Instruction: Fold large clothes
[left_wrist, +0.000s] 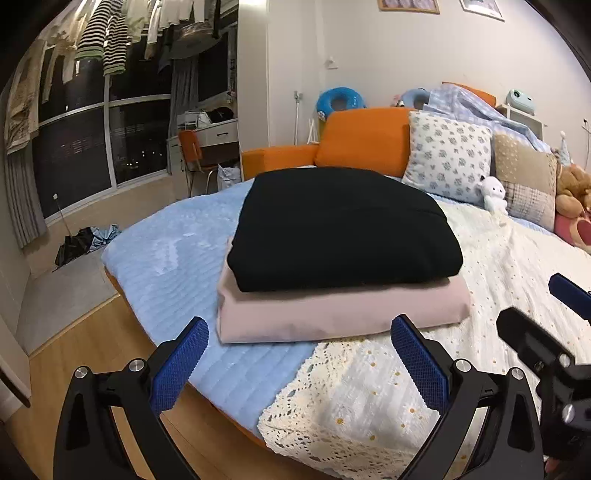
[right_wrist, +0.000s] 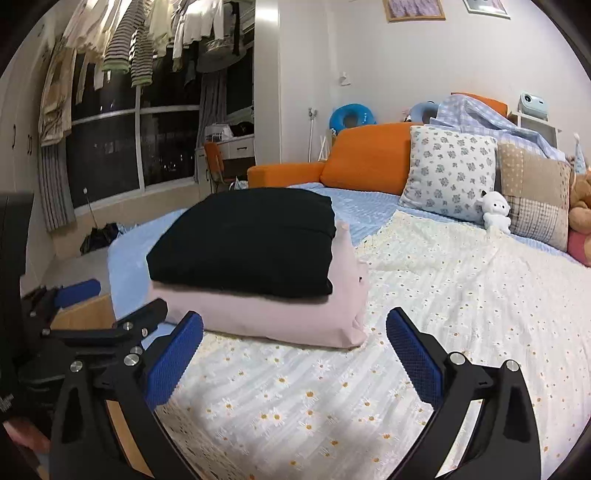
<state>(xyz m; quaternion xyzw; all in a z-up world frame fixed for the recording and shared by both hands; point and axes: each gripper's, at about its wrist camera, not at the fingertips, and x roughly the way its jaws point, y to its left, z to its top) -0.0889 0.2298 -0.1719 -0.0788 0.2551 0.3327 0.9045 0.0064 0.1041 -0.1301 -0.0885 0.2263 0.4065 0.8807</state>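
Observation:
A folded black garment (left_wrist: 343, 229) lies on top of a folded pink garment (left_wrist: 343, 314) on the bed; the stack also shows in the right wrist view, black (right_wrist: 243, 243) over pink (right_wrist: 295, 317). A white daisy-embroidered cloth (right_wrist: 424, 314) lies spread flat on the bed to the right of the stack, its lace edge (left_wrist: 351, 417) near me. My left gripper (left_wrist: 299, 350) is open and empty just in front of the pink garment. My right gripper (right_wrist: 295, 343) is open and empty above the white cloth, to the right of the left gripper.
The bed has a light blue blanket (left_wrist: 173, 258). An orange sofa cushion (left_wrist: 362, 140), a floral pillow (left_wrist: 447, 158), a patchwork pillow (left_wrist: 524, 184) and soft toys (left_wrist: 493, 194) line the far side. Wooden floor (left_wrist: 74, 347) lies left, with dark clothes (left_wrist: 74, 247) by the window.

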